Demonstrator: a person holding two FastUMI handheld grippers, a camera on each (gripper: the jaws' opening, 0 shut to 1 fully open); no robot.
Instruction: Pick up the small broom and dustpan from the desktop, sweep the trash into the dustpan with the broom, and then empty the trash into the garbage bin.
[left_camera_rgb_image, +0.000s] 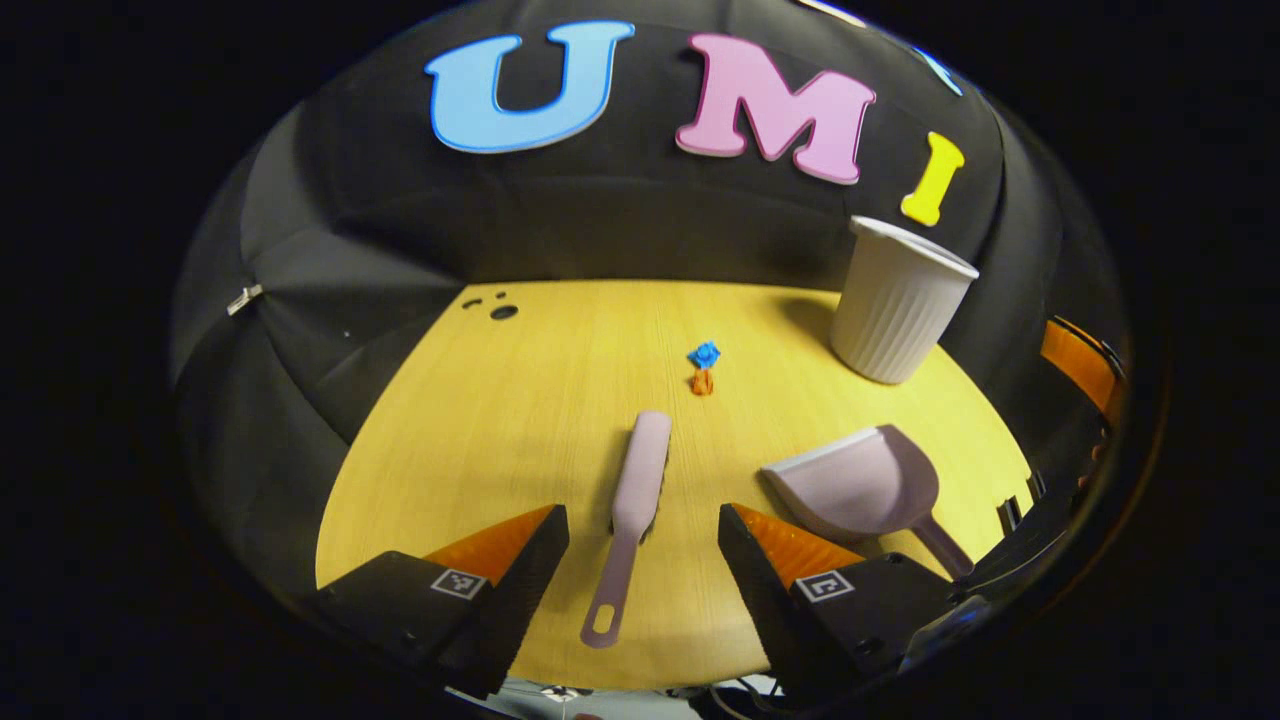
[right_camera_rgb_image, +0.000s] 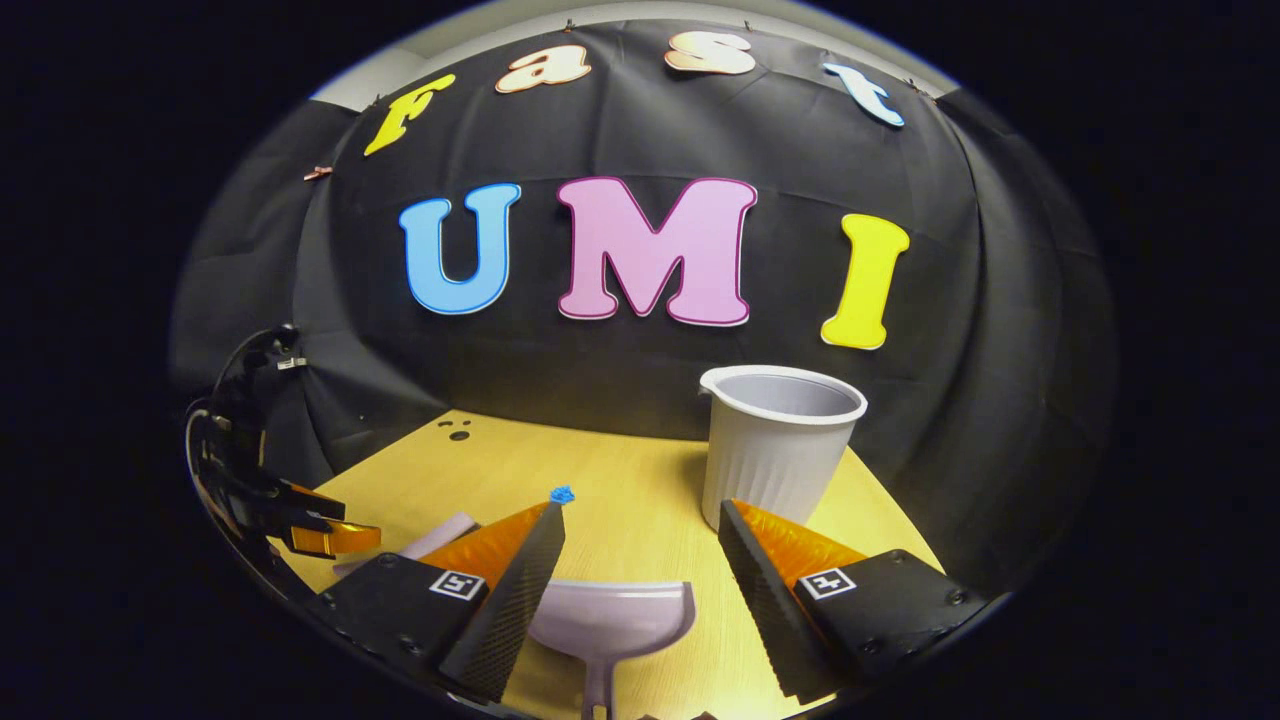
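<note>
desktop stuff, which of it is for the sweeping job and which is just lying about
For the job:
- broom, lying flat between the left gripper fingers
- dustpan, ahead of the right gripper
- blue trash scrap and orange trash scrap
- white garbage bin, upright

Just there:
- dark holes in the far corner of the yellow desktop

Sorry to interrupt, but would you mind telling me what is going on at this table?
A sweeping job is just starting. The left gripper hangs open over the small broom, the right gripper open over the dustpan; neither tool is gripped yet. Two bits of trash lie on the desktop, near the white garbage bin.
</note>
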